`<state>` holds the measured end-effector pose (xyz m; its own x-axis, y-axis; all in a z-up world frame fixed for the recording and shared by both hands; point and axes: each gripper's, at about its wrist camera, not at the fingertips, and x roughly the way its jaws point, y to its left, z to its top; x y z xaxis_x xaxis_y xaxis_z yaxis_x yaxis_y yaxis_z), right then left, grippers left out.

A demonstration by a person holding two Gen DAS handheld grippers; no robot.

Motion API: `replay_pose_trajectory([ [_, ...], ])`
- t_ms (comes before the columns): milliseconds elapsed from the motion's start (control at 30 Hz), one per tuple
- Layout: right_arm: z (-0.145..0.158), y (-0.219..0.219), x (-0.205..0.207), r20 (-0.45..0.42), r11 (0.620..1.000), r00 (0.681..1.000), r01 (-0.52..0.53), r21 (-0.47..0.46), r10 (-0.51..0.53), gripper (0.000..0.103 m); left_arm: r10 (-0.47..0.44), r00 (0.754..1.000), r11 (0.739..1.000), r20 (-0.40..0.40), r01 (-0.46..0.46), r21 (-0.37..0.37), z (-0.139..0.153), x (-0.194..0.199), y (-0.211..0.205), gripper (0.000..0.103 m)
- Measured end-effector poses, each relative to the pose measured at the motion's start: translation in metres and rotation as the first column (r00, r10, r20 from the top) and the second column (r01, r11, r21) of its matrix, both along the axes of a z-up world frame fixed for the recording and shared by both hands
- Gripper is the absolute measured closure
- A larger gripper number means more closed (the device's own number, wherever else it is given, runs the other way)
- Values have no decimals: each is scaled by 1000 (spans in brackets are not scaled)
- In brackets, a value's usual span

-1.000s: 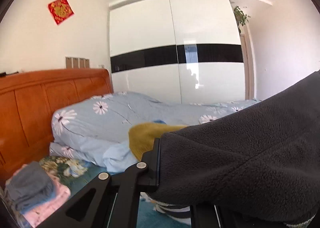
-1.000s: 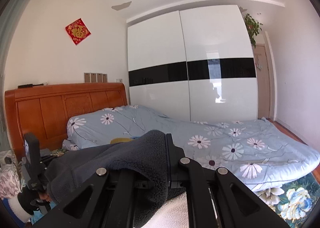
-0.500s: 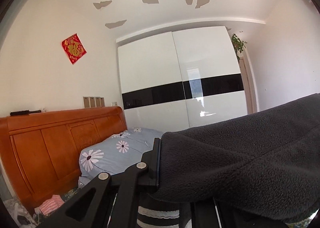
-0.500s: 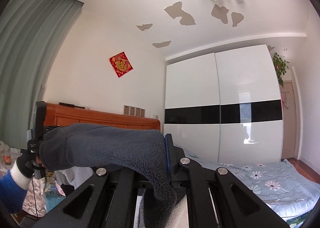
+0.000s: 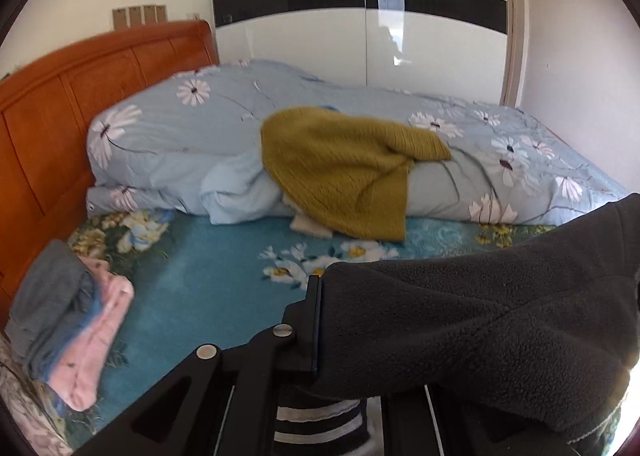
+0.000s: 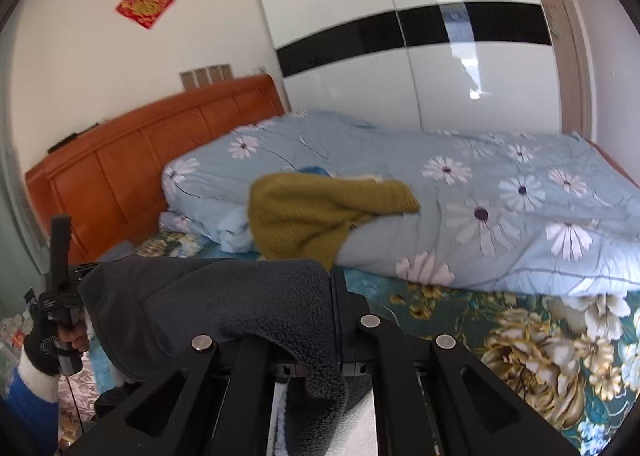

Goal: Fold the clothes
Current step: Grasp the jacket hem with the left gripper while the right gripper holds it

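A dark grey fleece garment [image 5: 460, 328] hangs stretched in the air between my two grippers above the bed. My left gripper [image 5: 320, 320] is shut on one edge of it. My right gripper [image 6: 332, 316] is shut on the other edge [image 6: 224, 304]. The left gripper also shows at the left of the right wrist view [image 6: 60, 296], held by a gloved hand. The fleece hides one finger of each gripper. A black and white striped piece [image 5: 320, 420] hangs under the fleece.
A mustard knit sweater [image 5: 344, 172] lies over a rolled blue floral quilt [image 5: 192, 124] at the back of the bed. A stack of folded grey and pink clothes [image 5: 68, 320] sits at the left by the wooden headboard [image 5: 60, 88]. The teal floral sheet [image 5: 200, 288] lies below.
Both grippers have tilted and dropped from pointing at the ceiling and wardrobe to looking down at the bed, with the fleece still held between them.
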<state>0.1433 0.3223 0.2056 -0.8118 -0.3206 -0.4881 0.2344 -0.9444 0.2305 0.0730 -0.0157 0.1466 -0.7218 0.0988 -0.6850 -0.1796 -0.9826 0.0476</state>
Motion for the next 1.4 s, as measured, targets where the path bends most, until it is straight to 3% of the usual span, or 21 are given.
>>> replay_pose_trajectory([
  [133,-54,18,-39,128,998,990,58,5,-58,96,-7,998,1000,58,8,-22,-39,-28,25,93],
  [300,-99,42,-82,246,992,967,95,-77,-73,96,29,990,1000,140,-27,-17,-68,-72,29,93],
  [433,-130,42,-111,335,991,939,111,-76,-79,96,49,982,998,180,-41,-47,-94,-89,36,93],
  [633,-177,44,-143,456,983,884,158,-89,-101,96,104,954,994,282,-105,-13,-142,-112,32,92],
  [767,-202,42,-154,501,983,858,172,-70,-114,96,81,947,997,309,-78,-24,-157,-112,35,91],
  [833,-211,45,-156,519,980,847,185,-78,-119,96,43,947,998,318,-55,28,-155,-107,31,84],
  [933,-216,50,-155,528,975,840,202,-91,-125,93,-25,936,990,352,-26,138,-148,-97,18,66],
  [967,-216,50,-155,530,974,838,206,-89,-129,91,-39,935,986,352,-21,165,-145,-91,11,56],
  [1067,-206,48,-149,521,979,843,192,-62,-133,86,-71,937,973,342,-11,232,-132,-69,-14,43],
  [1133,-192,44,-140,500,985,855,169,-26,-134,77,-52,946,967,321,-32,252,-123,-50,-38,38],
  [1167,-184,44,-133,486,987,864,159,-16,-132,63,-42,950,964,310,-43,261,-119,-40,-49,36],
  [1233,-166,46,-113,441,989,889,145,-20,-122,45,-2,951,959,311,-86,268,-119,-22,-75,34],
  [1400,-136,52,-59,338,987,927,163,18,-159,42,58,915,951,399,-172,255,-150,5,-114,34],
])
